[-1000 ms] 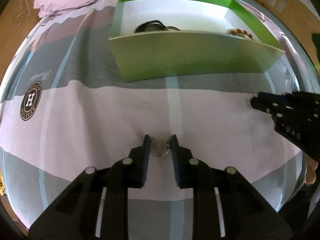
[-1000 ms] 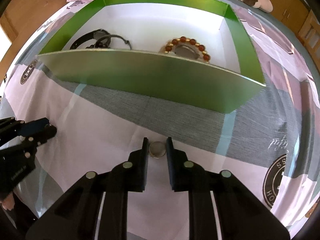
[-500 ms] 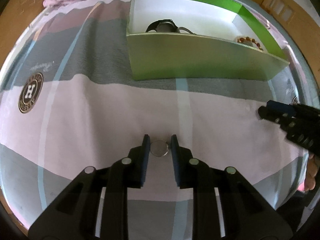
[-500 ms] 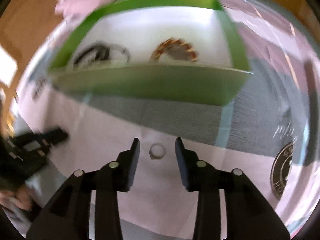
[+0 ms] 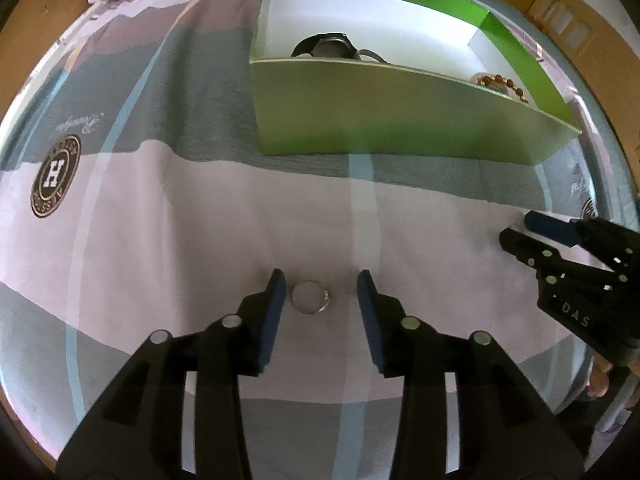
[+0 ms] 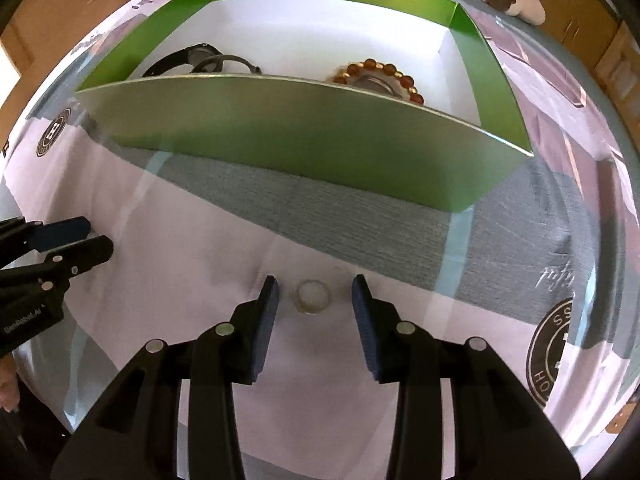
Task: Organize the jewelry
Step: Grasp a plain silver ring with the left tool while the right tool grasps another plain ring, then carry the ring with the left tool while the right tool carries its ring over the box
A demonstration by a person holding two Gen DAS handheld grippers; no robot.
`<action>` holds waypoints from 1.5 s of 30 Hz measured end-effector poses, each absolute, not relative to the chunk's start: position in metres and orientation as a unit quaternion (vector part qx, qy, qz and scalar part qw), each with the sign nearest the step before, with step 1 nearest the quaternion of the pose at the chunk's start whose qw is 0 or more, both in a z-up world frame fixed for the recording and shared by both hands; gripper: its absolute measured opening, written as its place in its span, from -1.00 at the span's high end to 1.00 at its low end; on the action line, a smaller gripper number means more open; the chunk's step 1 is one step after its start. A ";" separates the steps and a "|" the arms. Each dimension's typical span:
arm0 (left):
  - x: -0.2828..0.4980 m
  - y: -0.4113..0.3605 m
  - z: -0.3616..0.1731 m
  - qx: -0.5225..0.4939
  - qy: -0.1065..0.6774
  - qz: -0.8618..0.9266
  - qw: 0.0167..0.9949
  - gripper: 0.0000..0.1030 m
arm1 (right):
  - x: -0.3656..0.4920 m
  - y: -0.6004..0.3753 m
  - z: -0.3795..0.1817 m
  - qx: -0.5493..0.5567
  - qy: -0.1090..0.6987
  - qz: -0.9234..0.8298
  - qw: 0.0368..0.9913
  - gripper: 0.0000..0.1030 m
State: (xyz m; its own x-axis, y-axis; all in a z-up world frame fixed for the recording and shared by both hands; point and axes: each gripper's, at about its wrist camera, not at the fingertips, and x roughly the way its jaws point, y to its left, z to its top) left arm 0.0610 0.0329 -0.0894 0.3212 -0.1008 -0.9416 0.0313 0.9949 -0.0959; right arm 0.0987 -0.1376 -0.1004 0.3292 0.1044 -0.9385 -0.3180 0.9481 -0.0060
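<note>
We hold the left gripper [image 5: 321,290] with its fingers spread wide, and a thin silver ring [image 5: 310,297] lies free on the bedsheet [image 5: 160,240] between them, nearer the left finger. The right gripper [image 6: 313,295] is released too, around a wider band ring [image 6: 313,297]. Beyond stands the green box [image 6: 304,136], with a black watch [image 6: 198,58] and a brown bead bracelet [image 6: 380,74] inside.

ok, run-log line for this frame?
left claw: open, around ring | right claw: open, around second ring | both rings on bedspread | green box: watch, bead bracelet
</note>
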 end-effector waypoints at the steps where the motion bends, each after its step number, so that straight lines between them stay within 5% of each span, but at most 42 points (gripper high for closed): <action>1: 0.061 0.028 -0.090 -0.019 0.580 -0.034 0.814 0.27 | 0.099 -0.138 -0.100 -0.094 0.564 0.131 0.810 0.25; 5: 0.058 0.015 -0.090 0.019 0.571 -0.017 0.821 0.31 | 0.096 -0.140 -0.101 -0.092 0.557 0.131 0.815 0.29; 9: 0.055 0.011 -0.090 0.031 0.564 -0.017 0.825 0.48 | 0.091 -0.133 -0.100 -0.089 0.555 0.139 0.815 0.66; 10: 0.054 0.012 -0.089 0.024 0.565 -0.021 0.825 0.60 | 0.089 -0.130 -0.099 -0.090 0.555 0.139 0.815 0.66; 45: 0.059 0.002 -0.056 0.012 0.535 -0.016 0.845 0.61 | 0.086 -0.130 -0.074 -0.069 0.522 0.130 0.840 0.66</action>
State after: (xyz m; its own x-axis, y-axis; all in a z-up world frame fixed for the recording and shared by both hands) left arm 0.0586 0.0018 -0.0562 0.4278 -0.0139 -0.9038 0.0401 0.9992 0.0036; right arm 0.0861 -0.1296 -0.0738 0.4202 0.1470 -0.8954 -0.2912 0.9564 0.0203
